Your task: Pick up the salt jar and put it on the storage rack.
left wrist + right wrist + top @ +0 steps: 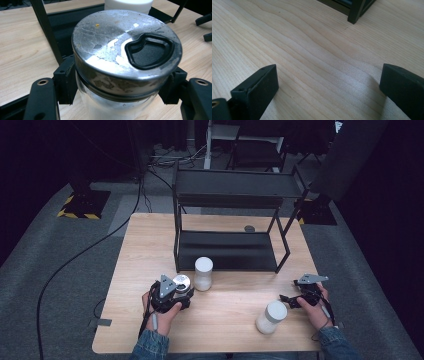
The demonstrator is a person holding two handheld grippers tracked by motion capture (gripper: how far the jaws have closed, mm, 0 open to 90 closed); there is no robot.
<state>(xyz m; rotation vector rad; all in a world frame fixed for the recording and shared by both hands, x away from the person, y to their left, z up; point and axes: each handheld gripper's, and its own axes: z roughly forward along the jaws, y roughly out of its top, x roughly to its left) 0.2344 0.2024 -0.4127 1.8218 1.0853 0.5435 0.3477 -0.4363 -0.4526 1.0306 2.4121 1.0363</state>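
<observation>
No brand or lettering can be read on the glass jar (120, 100) — its worn metal lid (126, 47) carries a black D-shaped ring and nothing more. The left gripper (172, 295) clamps the jar below the lid, just in front of the black shelf rack (227, 251), beside a white canister (203, 273). The right gripper (304, 296) has its jaws wide apart over bare wooden table (312, 57) — a second white jar (271, 317) stands near it, well in front of the rack's right leg.

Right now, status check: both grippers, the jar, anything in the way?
Left gripper shut on metal-lidded jar, jar upright. Right gripper open over bare table. White canister stands just beyond the jar, before the black shelf.
</observation>
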